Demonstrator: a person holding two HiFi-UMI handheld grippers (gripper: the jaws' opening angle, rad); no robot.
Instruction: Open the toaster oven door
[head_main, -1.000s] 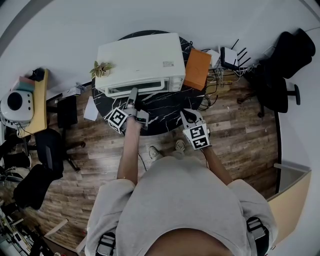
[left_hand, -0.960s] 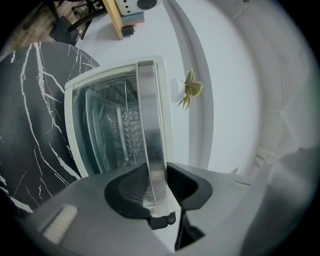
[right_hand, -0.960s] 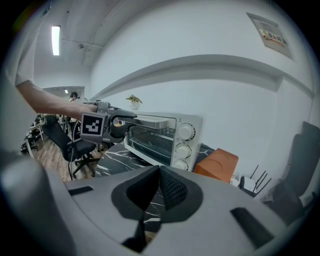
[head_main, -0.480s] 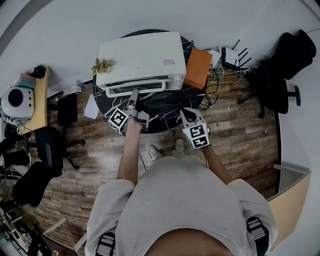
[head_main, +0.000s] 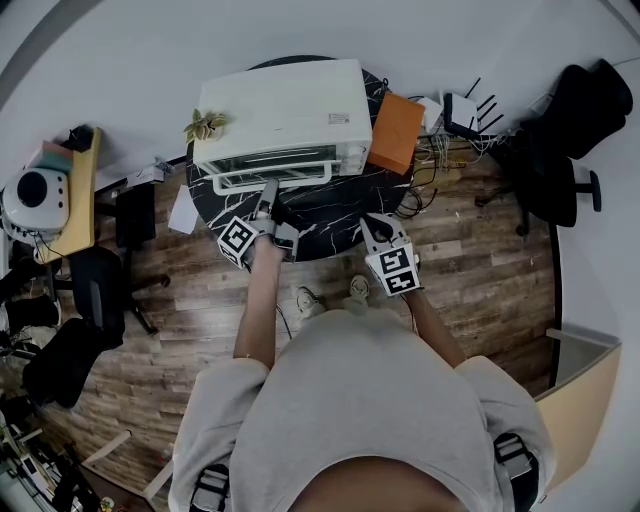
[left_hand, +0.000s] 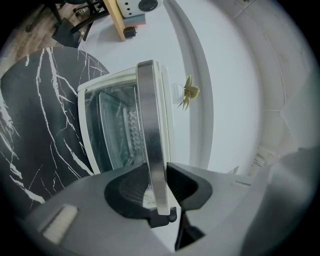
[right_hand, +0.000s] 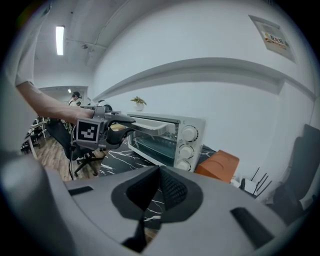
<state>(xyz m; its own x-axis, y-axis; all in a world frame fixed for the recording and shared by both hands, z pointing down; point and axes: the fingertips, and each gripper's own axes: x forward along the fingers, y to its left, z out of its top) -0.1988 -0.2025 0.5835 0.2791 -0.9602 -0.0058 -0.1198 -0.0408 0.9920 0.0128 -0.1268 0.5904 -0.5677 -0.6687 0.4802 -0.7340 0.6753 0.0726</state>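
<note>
**Left claw on oven door handle; right claw idle**

The toaster oven (head_main: 280, 120), white, sits at the back of a round black marbled counter (head_main: 340, 215) with its front towards the person. Three knobs (right_hand: 186, 148) are stacked at the right of its front.

The left claw (left_hand: 159, 182) is clenched on the door handle (left_hand: 149, 125), a metal bar running across the top of the glass door (left_hand: 117, 125). The bar passes between the two dark pads, which press on it from either side. In the right gripper view the door seems to lean out slightly at its top edge, away from the oven body.

Oven contents: ribbed wire rack bars (left_hand: 131, 125) show through the glass. Whether anything lies on them cannot be told.

The right claw (right_hand: 159, 187) has its jaws together with nothing between them. It is held above the near right edge of the counter, well apart from the oven.

Also on the counter are an orange box (head_main: 395, 135), just beside the oven's right end, and a small potted plant (head_main: 205, 127) at the oven's left rear corner.
</note>
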